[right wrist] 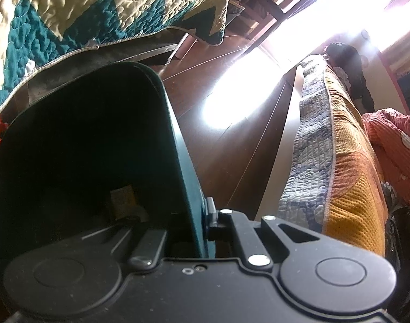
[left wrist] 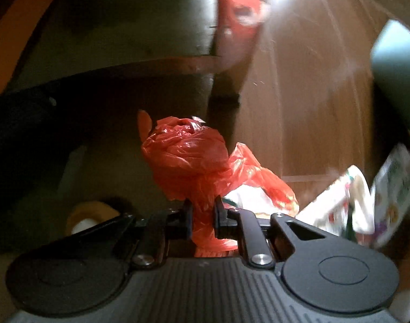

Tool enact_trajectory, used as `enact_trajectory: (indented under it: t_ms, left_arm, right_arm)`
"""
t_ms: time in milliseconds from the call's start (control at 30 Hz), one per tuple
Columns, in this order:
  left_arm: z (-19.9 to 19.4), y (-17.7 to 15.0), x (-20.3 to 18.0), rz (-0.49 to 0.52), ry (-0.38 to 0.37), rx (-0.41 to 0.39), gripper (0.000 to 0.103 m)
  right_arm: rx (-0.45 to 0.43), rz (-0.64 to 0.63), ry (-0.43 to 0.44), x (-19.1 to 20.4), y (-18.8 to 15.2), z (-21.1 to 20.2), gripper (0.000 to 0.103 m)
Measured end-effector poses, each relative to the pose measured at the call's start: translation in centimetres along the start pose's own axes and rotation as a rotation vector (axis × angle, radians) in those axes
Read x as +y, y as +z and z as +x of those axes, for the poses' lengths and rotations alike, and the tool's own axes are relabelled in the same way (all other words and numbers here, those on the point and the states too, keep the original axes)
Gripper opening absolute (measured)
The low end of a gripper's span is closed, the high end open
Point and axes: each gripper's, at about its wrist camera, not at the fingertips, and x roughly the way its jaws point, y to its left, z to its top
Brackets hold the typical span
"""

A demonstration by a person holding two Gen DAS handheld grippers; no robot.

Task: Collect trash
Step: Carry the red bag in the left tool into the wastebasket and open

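Both tongs pinch — left tongs the red bag, right tongs the bin wall.

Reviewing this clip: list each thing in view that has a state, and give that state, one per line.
left gripper: shut on the red plastic bag.
red plastic bag: crumpled, pinched at its neck, held up.
right gripper: shut on the bin's wall, one finger inside.
teal bin: open-topped, tilted; a yellowish scrap lies inside.
printed wrappers: crumpled and blurred, beside the bag.
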Motion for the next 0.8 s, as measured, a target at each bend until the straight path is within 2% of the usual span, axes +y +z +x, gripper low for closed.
enact_trajectory:
  t_ms: [267,467,567,800]
  left_arm:
    - [-8.4,-3.1,-2.3,0.16,-0.149,-0.057,0.013]
    - [-14.9,-6.2,-5.7,0.307,-0.256,-0.152,0.013]
    - [-17.5,-6.7,-6.8,0.329,-0.298,-0.208,0.013]
    - [-22.2,-5.0,-10.6,0.346,-0.424,-0.331,0.013]
  right_arm:
    - [0.0,0.008,-0.003,-0.1,-0.2,0.0,0.005]
    - [-0.001,-0.005,-0.011,0.4,-0.2,-0.2,0.005]
    - [0.005,-0.006,-0.014,0.6,-0.1,-0.3,0.005]
    - [0.025,0.027,-0.018,-0.2,-0.1,0.1,0.005]
